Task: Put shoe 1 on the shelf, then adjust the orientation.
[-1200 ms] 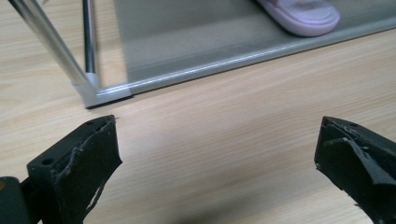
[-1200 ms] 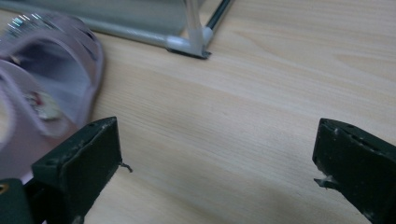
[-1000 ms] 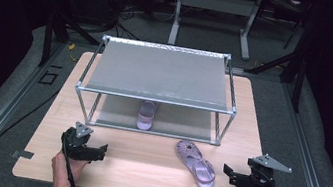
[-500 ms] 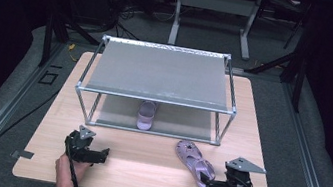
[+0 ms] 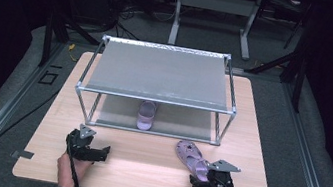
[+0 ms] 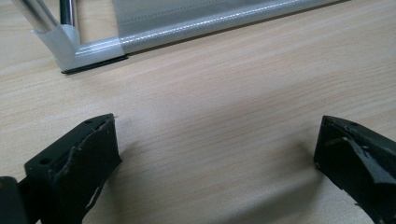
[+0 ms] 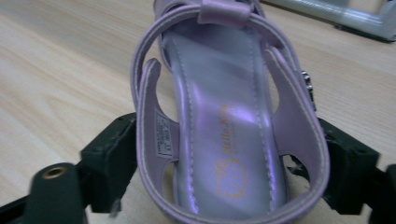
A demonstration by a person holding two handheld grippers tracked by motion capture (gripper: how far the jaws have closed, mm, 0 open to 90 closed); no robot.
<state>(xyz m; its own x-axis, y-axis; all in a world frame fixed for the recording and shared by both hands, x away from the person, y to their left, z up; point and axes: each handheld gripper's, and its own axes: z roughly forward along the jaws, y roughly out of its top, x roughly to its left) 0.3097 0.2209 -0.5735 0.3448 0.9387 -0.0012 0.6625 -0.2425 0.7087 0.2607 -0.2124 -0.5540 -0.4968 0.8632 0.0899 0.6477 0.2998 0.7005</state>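
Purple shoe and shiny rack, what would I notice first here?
First the purple shoe at the table's near right, its heel between the right tongs, which have just been closing on it. Then the big silver rack in the middle, with a second shoe on its bottom shelf.

Lilac sandal [image 5: 190, 157] lying sole-down on the wooden table [image 5: 143, 161], in front of the metal rack [image 5: 160, 72] near its right front corner, heel end toward the person; glossy insole with gold cartoon print [image 7: 229, 177], heel strap looped around the back, side buckle; heel sits between two black jaws
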